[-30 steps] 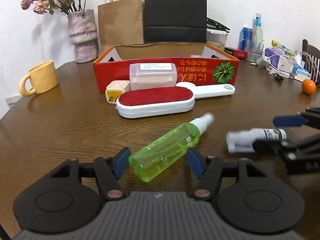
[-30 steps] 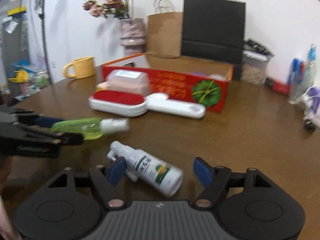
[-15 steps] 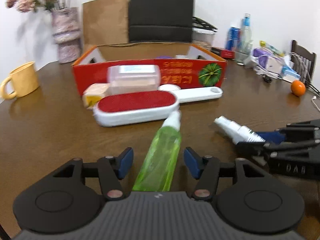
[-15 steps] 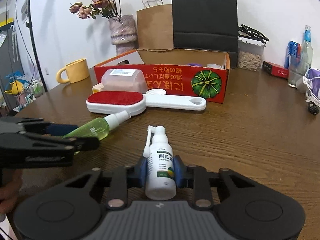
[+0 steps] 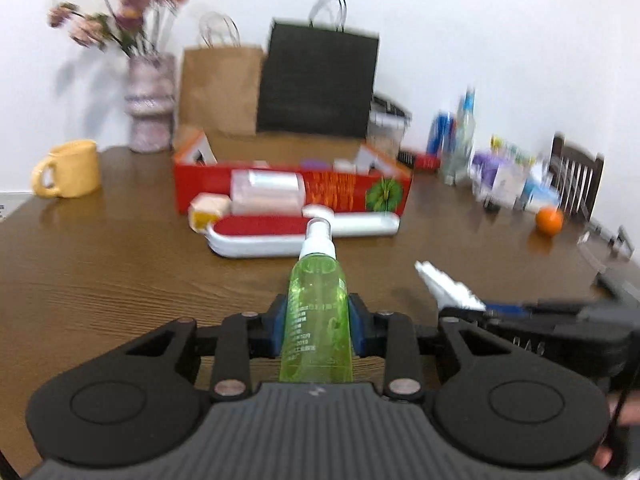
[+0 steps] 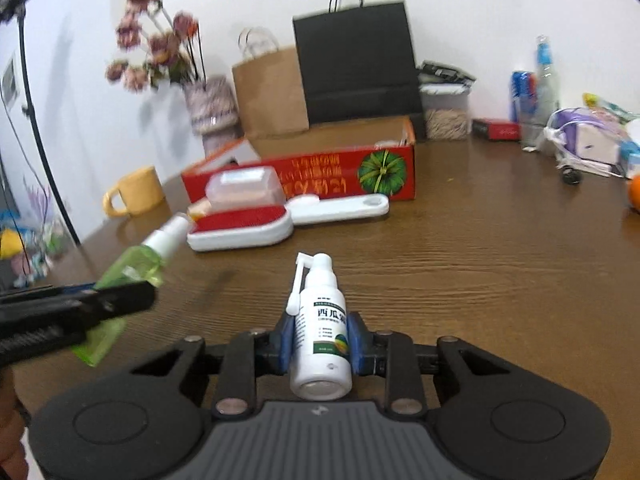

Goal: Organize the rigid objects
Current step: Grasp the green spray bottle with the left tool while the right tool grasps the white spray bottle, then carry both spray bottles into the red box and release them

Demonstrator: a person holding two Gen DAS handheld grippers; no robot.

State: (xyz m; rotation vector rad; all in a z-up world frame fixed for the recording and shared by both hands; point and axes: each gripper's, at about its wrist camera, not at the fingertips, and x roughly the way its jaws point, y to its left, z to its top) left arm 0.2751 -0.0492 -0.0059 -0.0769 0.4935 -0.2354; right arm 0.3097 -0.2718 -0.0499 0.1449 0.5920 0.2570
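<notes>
The left gripper (image 5: pixel 316 330) has its blue fingers (image 5: pixel 279 330) clenched on the body of the green spray bottle (image 5: pixel 317 320), which points away from the camera with its white cap toward the far edge of the counter (image 5: pixel 120 264). In the right wrist view this bottle (image 6: pixel 132 272) is lifted clear of the counter and tilted, cap up, at the left side of the frame. The right gripper (image 6: pixel 318 340) grips the white spray bottle (image 6: pixel 320 332) around its labelled middle, both blue fingers (image 6: pixel 285 340) pressed against its sides, nozzle aimed forward; whether it still touches the wood I cannot tell.

Further back, toward the middle of the counter, lies a lint brush (image 6: pixel 244 226) with a red pad and a long white handle, just in front of the red cardboard box (image 6: pixel 340 176). A clear plastic container (image 6: pixel 244 188) sits touching the front wall of the box, right behind the brush. A yellow mug (image 5: pixel 68 168) stands near the left edge, a vase of flowers (image 5: pixel 150 104) and two paper bags sit along the far edge, and an orange (image 5: pixel 549 221) rests near the right edge.
</notes>
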